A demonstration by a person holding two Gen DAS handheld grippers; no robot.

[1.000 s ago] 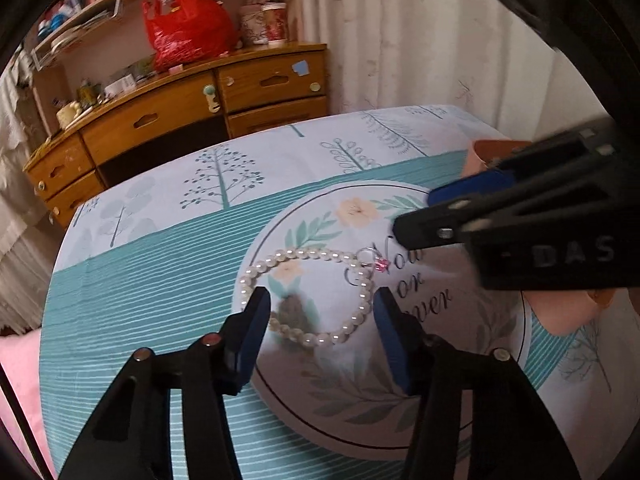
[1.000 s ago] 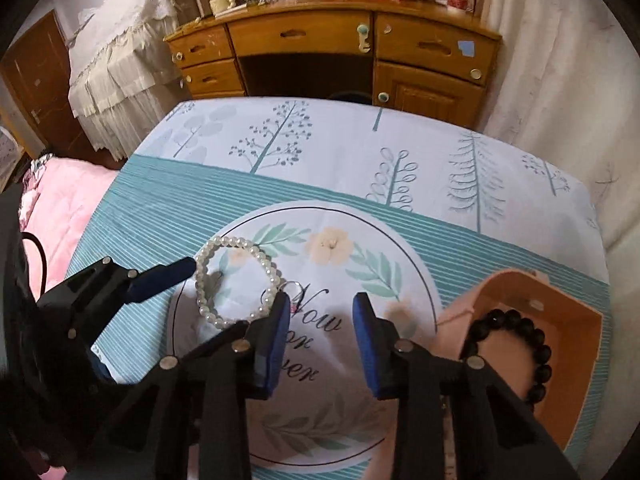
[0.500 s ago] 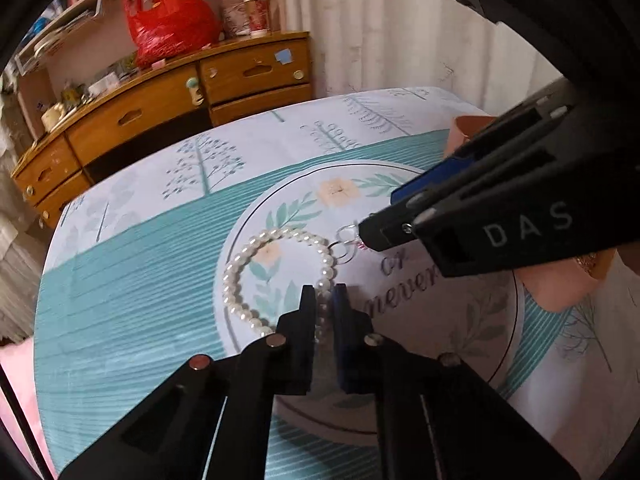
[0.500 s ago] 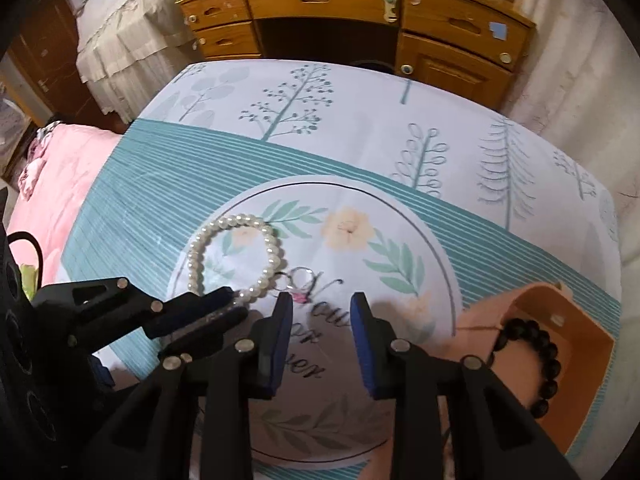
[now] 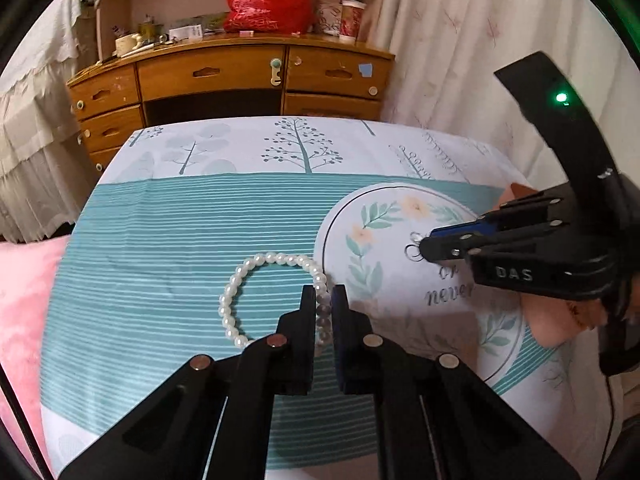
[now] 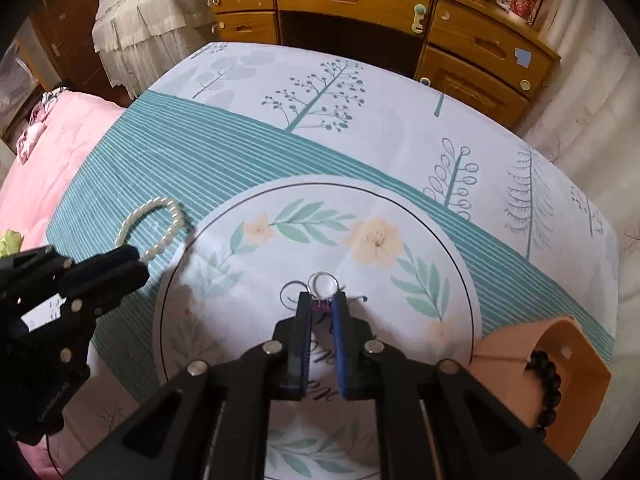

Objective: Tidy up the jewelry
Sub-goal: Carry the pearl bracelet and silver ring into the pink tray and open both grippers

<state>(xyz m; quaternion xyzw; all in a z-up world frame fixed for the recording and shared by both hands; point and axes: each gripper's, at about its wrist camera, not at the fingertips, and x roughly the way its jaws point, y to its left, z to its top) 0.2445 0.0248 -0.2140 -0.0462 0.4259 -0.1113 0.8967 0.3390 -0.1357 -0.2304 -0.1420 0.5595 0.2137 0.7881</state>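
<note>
On the teal-striped tablecloth table (image 6: 280, 140), your left claw (image 5: 323, 300) pinches the white pearl bracelet (image 5: 264, 264); your right claw (image 6: 323, 304) grips the silver ring (image 6: 322, 282). The peach box (image 6: 576, 360) lies near-right.

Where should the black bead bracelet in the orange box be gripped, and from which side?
Grip the black bead bracelet on its exposed bead strand, coming down from above through the orange box's open top. It lies against the box wall, so a side approach looks blocked. Both grippers are occupied now.
</note>
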